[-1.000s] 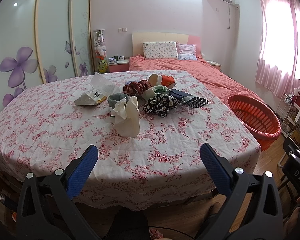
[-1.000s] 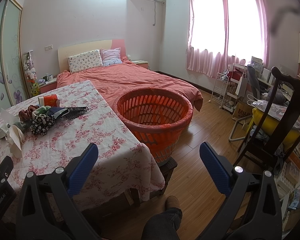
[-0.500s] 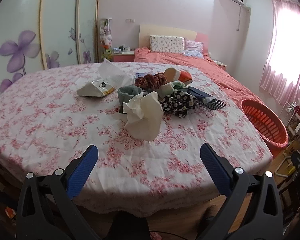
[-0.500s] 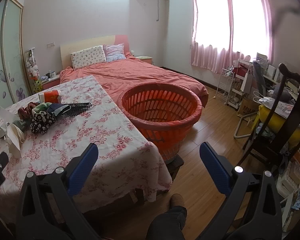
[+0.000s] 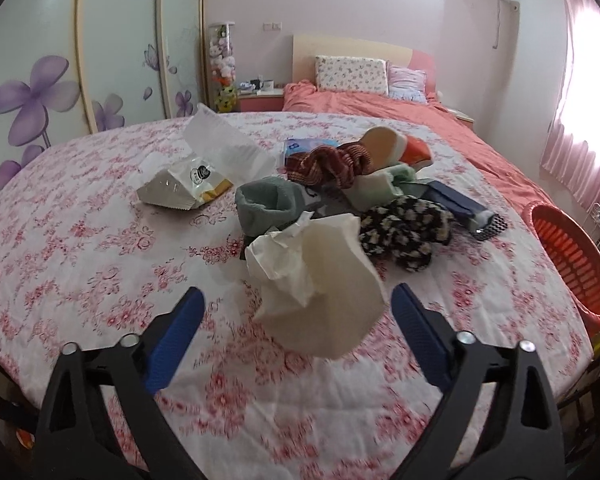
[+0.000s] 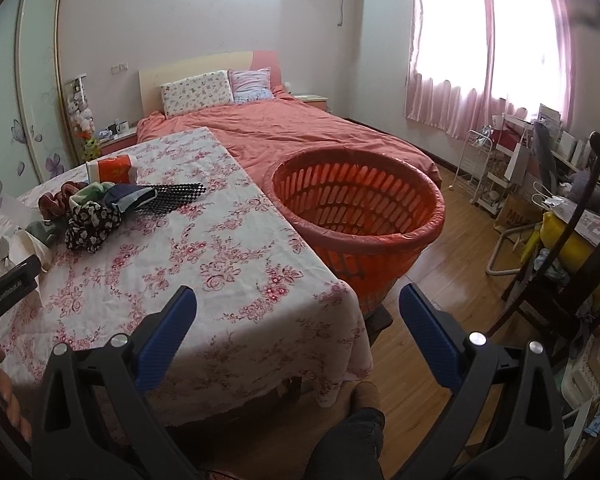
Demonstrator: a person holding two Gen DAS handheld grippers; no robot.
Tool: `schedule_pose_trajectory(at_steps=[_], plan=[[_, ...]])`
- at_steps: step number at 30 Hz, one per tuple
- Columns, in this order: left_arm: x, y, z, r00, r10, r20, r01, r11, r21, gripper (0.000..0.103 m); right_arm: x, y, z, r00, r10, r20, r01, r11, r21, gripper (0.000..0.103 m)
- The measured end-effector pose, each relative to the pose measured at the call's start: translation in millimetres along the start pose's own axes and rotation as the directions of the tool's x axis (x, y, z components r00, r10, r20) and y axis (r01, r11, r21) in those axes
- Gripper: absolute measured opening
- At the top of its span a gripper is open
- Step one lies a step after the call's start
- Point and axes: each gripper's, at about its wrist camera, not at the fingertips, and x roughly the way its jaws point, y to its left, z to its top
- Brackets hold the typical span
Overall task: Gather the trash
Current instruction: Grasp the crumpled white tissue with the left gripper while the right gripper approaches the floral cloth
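Only the right gripper [image 6: 298, 300], wide, sees the whole basket [image 6: 358, 236]; the left gripper [image 5: 298, 300], closing emptily, faces crumpled tissue [image 5: 316, 280].

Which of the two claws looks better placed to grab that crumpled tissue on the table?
Left. The left claw faces the crumpled tissue, jaws closing with the tissue just ahead. The right claw points past the table edge toward the orange basket.

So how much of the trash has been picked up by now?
None: the orange basket looks empty. The left gripper, jaws closing, nears the crumpled tissue without touching it. The snack wrapper and clear plastic bag remain on the table.
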Motion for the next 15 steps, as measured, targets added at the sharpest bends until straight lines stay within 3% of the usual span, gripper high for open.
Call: schedule_pose_trajectory(at_steps=[8,10,15], plan=[[17,10,1,0.997,-0.060,-0.051,0.060,0.998,0.001,0.045,9,15,2,0.999,0.040,-0.017,-0.040,0.999,-0.019,0.099],[16,11,1,0.997,-0.066,-0.046,0.066,0.998,0.006,0.039,10,19,3,0.999,0.045,-0.020,-0.046,0.999,-0.028,0.099],[10,16,-3,0.996,-0.090,-0.023,0.091,0.996,0.007,0.036,13,30,6,0.997,0.075,-0.023,-0.076,0.996,-0.048,0.099]])
